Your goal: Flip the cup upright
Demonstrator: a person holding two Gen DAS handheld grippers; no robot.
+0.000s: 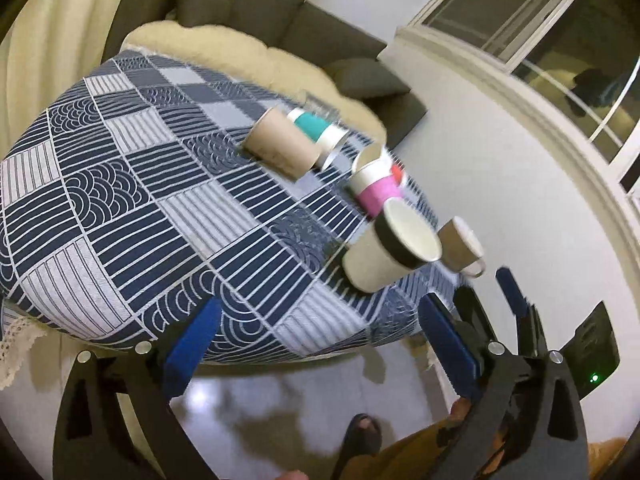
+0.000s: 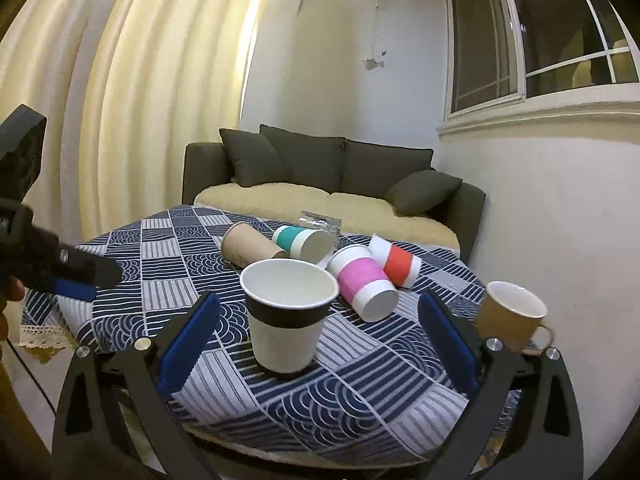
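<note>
Behind the round desk (image 2: 120, 276), with its blue-and-white patterned cloth, stands a dark sofa (image 2: 320, 168) with cushions and a cream throw, pale curtains at 10 o'clock and a window (image 2: 540, 40) at 2 o'clock.

In the right wrist view a white cup (image 2: 286, 320) with a black band stands upright, mouth up, near the middle of the desk's near half. The right tongs (image 2: 320, 340) are spread wide, one blue pad at 8 o'clock of the cup and the other at 4 o'clock, neither touching it. A tan mug (image 2: 510, 316) stands upright at 3 o'clock of the cup, near the desk edge, its handle toward the right.

Four more cups lie on their sides beyond the white one: a brown cup (image 2: 248, 248) at 11 o'clock, a teal cup (image 2: 304, 240) touching it on its right, a pink cup (image 2: 364, 280) at 2 o'clock, and a red cup (image 2: 396, 260) just behind the pink one. A clear wrapper (image 2: 320, 220) lies at the far edge, behind the teal cup.

The left tongs (image 1: 320, 336) are also spread, holding nothing, out over the desk edge and floor (image 1: 260, 400); that view is tilted, with the cups at 2 o'clock, well apart from its pads. In the right view the left tongs show at 9 o'clock, off the desk's left side.
</note>
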